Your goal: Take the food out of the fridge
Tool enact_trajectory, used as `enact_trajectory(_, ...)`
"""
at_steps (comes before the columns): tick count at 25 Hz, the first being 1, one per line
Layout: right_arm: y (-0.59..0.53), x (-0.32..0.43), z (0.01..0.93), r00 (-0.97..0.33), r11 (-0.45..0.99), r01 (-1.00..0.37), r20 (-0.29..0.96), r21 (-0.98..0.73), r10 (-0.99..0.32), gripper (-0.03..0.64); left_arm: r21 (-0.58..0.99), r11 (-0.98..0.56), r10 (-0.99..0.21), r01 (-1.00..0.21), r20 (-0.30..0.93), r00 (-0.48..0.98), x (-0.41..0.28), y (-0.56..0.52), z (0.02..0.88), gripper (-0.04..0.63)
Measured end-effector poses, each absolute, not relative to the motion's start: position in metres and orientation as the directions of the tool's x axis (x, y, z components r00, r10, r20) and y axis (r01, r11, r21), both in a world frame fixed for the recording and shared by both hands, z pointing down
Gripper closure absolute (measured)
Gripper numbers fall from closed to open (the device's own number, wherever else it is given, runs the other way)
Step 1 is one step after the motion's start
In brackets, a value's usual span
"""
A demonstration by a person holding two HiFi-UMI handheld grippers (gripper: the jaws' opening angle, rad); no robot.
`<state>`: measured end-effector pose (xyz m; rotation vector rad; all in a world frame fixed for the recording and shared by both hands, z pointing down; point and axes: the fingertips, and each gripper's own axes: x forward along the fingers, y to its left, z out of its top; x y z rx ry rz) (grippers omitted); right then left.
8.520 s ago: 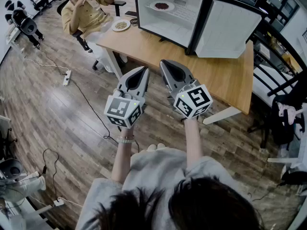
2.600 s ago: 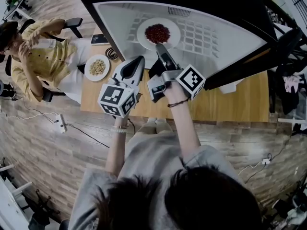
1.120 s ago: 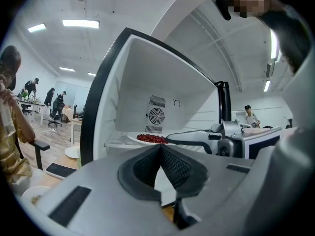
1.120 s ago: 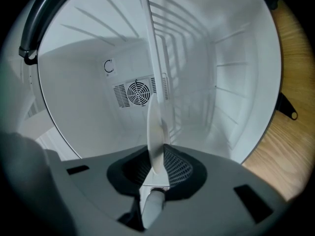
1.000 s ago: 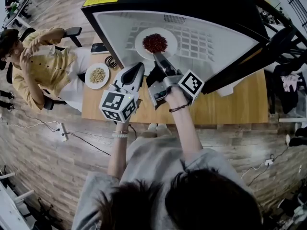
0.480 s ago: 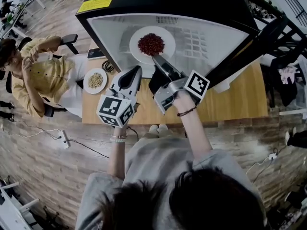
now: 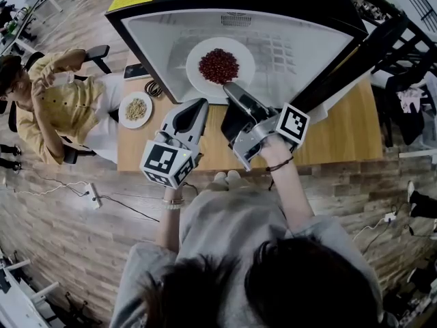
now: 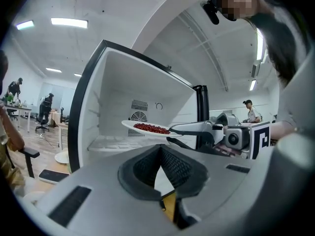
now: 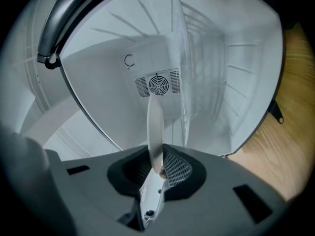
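Holding my left gripper (image 7: 199,105) shut and empty, I have my right gripper (image 7: 230,87) clamped on the near rim of the plate of red food (image 7: 220,65), which juts beyond its fingertips inside the fridge (image 7: 300,43), lifted but not yet drawn out.

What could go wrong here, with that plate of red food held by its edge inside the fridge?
1. The right hand-held gripper pinches only the rim of the plate, so the plate may tilt or slip and spill the food.
2. The left hand-held gripper is shut beside it and gives no support.
3. On the way out, the plate might knock the fridge wall.
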<state>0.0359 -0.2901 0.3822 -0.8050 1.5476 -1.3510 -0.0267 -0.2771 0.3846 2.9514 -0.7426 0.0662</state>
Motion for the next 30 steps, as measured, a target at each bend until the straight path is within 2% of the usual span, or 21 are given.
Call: enact_trajectory(30, -0.244, 0.049, 0.392, -0.365, 0.194, 0.092, -0.214, -0.977, -0.906, 0.561, 0.080, -0.880, -0.465, -0.469, 0.065, 0.883, -0.023, -0.246, 0.385, 0.588)
